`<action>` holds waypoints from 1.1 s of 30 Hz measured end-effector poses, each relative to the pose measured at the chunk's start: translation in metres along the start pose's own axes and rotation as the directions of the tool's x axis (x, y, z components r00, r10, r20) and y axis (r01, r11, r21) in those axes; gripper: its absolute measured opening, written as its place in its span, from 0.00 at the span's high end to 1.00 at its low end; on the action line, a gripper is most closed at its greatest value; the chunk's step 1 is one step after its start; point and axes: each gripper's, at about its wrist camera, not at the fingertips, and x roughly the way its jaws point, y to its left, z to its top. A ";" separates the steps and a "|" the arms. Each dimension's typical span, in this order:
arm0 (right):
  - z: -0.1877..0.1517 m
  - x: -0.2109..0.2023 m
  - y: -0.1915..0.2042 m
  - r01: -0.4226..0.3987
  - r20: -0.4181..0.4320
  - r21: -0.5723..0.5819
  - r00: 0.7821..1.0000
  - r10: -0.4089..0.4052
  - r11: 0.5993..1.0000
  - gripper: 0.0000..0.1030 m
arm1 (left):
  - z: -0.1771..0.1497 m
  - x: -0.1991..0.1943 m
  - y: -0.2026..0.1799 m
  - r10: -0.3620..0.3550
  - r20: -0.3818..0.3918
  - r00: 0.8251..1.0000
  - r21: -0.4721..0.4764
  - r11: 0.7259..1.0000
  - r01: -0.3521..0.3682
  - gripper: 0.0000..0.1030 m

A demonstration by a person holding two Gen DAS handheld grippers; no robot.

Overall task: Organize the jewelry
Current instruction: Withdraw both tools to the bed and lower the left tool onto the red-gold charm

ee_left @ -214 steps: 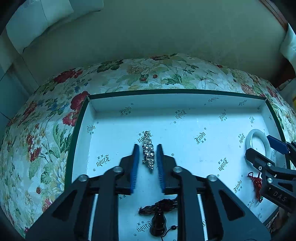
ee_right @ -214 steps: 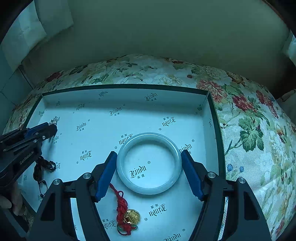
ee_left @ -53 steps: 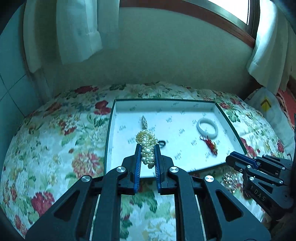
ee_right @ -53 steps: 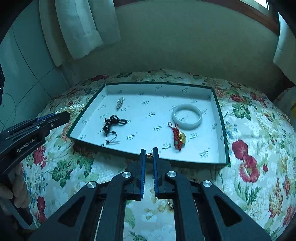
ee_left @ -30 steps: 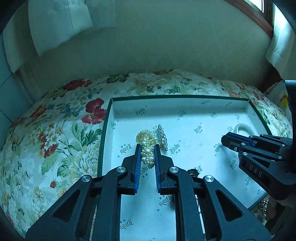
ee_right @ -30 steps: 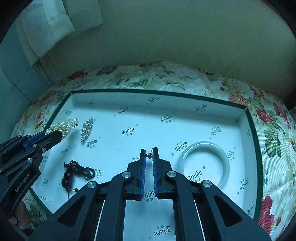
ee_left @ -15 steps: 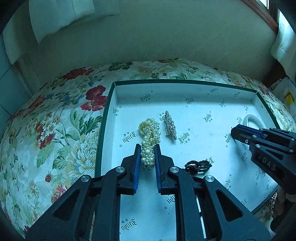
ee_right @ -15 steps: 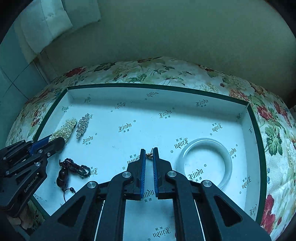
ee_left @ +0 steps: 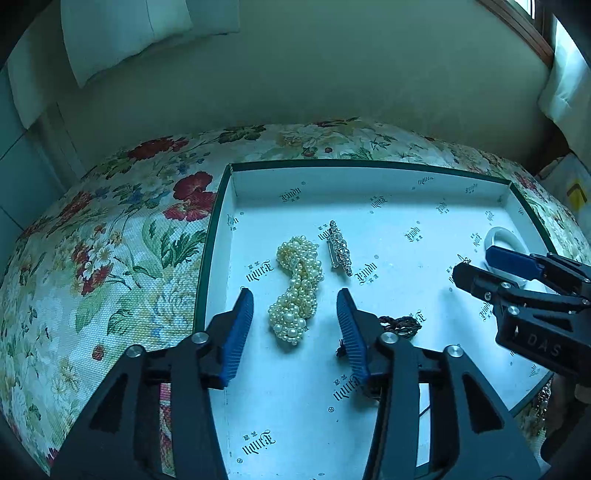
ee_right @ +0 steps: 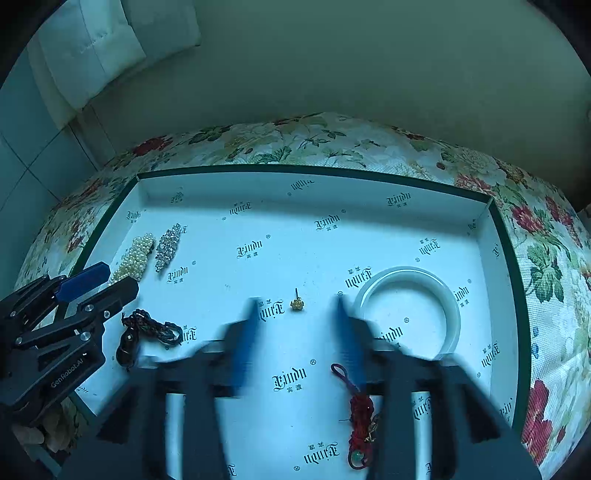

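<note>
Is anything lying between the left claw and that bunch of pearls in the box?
Nothing visible. The pearl piece lies on the tray floor right between the left gripper's blue pads, whose jaws have just been opening and stand clear of it. The rhinestone clip lies beside it, further back.

Floral cloth (ee_left: 110, 258), white curtain (ee_left: 129, 29), plain wall (ee_right: 369, 74) behind.

I see pearl strand (ee_left: 295, 291) between left gripper (ee_left: 294, 317) fingers, in tray (ee_left: 369, 181) | brooch (ee_left: 339, 248) ahead-right | earring (ee_right: 297, 303) between right gripper (ee_right: 297, 319) fingers | bangle (ee_right: 410, 310) right.
</note>
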 end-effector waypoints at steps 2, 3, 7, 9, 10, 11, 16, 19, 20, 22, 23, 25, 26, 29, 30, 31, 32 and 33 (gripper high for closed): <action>0.000 -0.003 0.002 0.015 0.008 -0.014 1.000 -0.015 1.000 0.46 | 0.001 -0.001 0.000 0.001 0.001 1.000 -0.003 1.000 -0.001 0.52; 0.000 -0.004 0.002 0.012 0.011 -0.013 1.000 -0.012 1.000 0.46 | 0.001 -0.002 0.000 0.000 0.000 1.000 -0.005 1.000 0.000 0.52; 0.000 -0.015 0.000 0.011 0.035 0.002 0.999 -0.011 1.000 0.46 | 0.000 -0.009 0.002 0.001 0.008 1.000 -0.014 1.000 -0.001 0.51; 0.000 -0.023 -0.001 0.007 0.051 0.008 0.999 -0.008 1.000 0.46 | -0.001 -0.015 0.003 -0.001 0.010 1.000 -0.023 1.000 0.002 0.49; -0.001 -0.028 -0.001 0.004 0.058 0.010 0.998 -0.005 1.000 0.46 | -0.001 -0.019 0.004 -0.004 0.012 1.000 -0.029 1.000 0.004 0.48; -0.002 -0.032 -0.001 0.003 0.064 0.011 0.998 -0.004 1.000 0.46 | -0.002 -0.022 0.004 -0.006 0.014 1.000 -0.033 0.999 0.007 0.48; -0.014 -0.057 -0.002 -0.001 0.081 0.003 0.997 0.001 1.000 0.46 | -0.012 -0.046 0.000 -0.018 0.025 1.000 -0.042 0.999 0.019 0.47; -0.028 -0.072 -0.004 -0.006 0.086 0.010 0.996 0.005 1.000 0.46 | -0.020 -0.060 -0.004 -0.030 0.027 0.999 -0.046 0.998 0.031 0.47; -0.033 -0.078 -0.005 -0.005 0.086 0.013 0.996 0.004 1.000 0.46 | -0.024 -0.064 -0.006 -0.035 0.026 0.999 -0.047 0.998 0.036 0.47; -0.043 -0.085 -0.007 -0.006 0.082 0.020 0.997 0.004 1.000 0.46 | -0.031 -0.072 -0.010 -0.046 0.024 0.999 -0.044 0.998 0.047 0.47; -0.048 -0.089 -0.009 -0.008 0.076 0.026 0.997 0.006 1.000 0.46 | -0.035 -0.075 -0.012 -0.050 0.021 0.998 -0.042 0.998 0.051 0.47; -0.059 -0.095 -0.011 -0.009 0.065 0.032 0.998 0.007 0.999 0.46 | -0.043 -0.082 -0.016 -0.060 0.015 0.998 -0.041 0.997 0.060 0.47; -0.064 -0.098 -0.012 -0.007 0.062 0.033 0.998 0.005 0.999 0.46 | -0.047 -0.084 -0.018 -0.063 0.012 0.998 -0.040 0.997 0.063 0.47; -0.080 -0.107 -0.013 0.002 0.053 0.033 0.999 -0.003 0.999 0.46 | -0.060 -0.092 -0.024 -0.072 -0.001 0.997 -0.039 0.997 0.072 0.47; -0.085 -0.110 -0.015 0.002 0.051 0.036 0.999 -0.004 0.999 0.46 | -0.064 -0.093 -0.025 -0.075 -0.006 0.997 -0.039 0.996 0.074 0.47; -0.090 -0.113 -0.016 0.001 0.048 0.041 0.999 -0.003 0.999 0.46 | -0.069 -0.095 -0.028 -0.077 -0.011 0.997 -0.037 0.996 0.077 0.47; -0.096 -0.115 -0.018 0.000 0.042 0.046 0.999 -0.002 0.999 0.46 | -0.073 -0.097 -0.030 -0.079 -0.017 0.997 -0.034 0.996 0.078 0.47; -0.102 -0.117 -0.019 0.000 0.037 0.049 0.999 -0.002 0.999 0.46 | -0.078 -0.098 -0.033 -0.082 -0.024 0.996 -0.031 0.996 0.082 0.47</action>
